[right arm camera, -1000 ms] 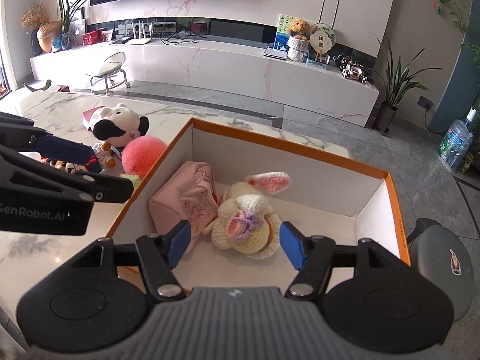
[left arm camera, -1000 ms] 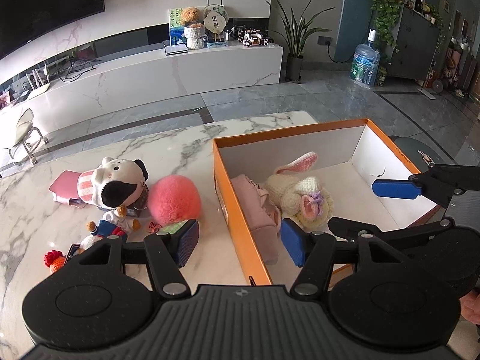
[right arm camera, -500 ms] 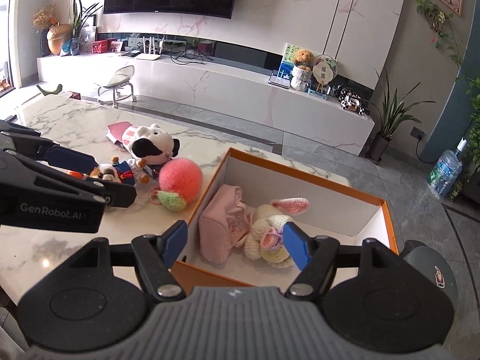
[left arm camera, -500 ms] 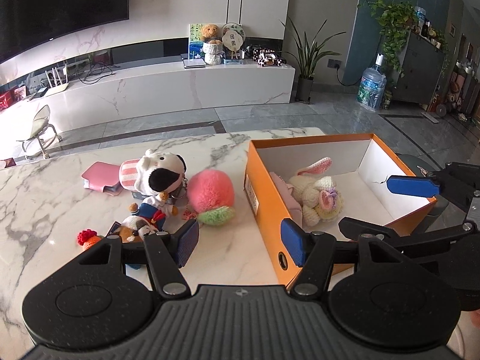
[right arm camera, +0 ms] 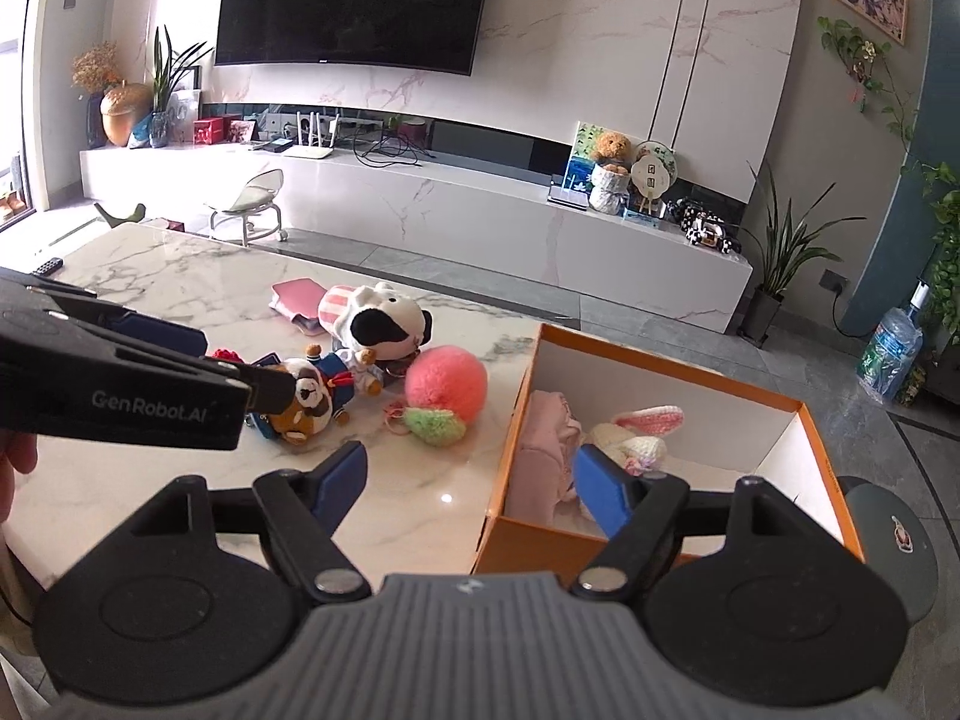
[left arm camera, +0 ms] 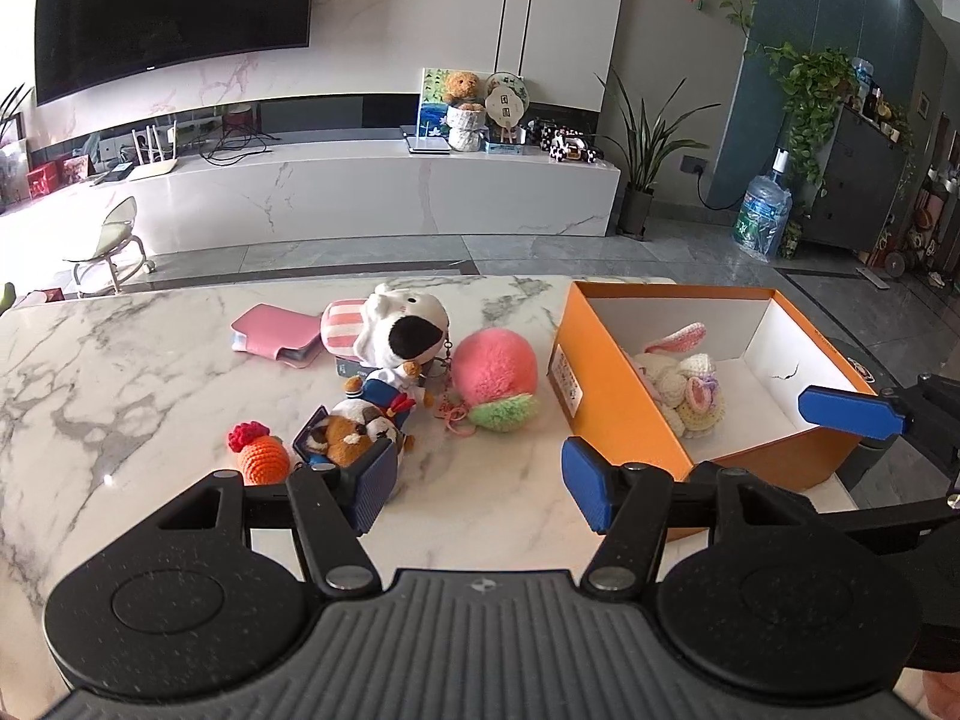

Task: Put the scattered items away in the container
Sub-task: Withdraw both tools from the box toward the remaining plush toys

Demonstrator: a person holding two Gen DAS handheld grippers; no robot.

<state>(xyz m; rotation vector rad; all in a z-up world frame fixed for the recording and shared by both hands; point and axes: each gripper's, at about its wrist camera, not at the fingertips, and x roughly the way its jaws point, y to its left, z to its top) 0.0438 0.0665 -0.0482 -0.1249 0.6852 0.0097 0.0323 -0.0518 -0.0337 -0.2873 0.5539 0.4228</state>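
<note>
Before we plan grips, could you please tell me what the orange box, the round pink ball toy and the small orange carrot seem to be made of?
Orange box: probably cardboard, matte, with thin flat walls, a white inside and a paper label.
Round pink ball toy: fuzzy plush with a green tuft; looks soft.
Small orange carrot: seemingly crocheted yarn, with visible ribbed stitches.

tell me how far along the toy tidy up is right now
Done: a pink pouch and crochet bunny lie in the orange box. In hand: nothing; left gripper and right gripper are open. Left on the table: pink ball, cow plush, pink wallet, duck, brown plush, crochet carrot.
</note>
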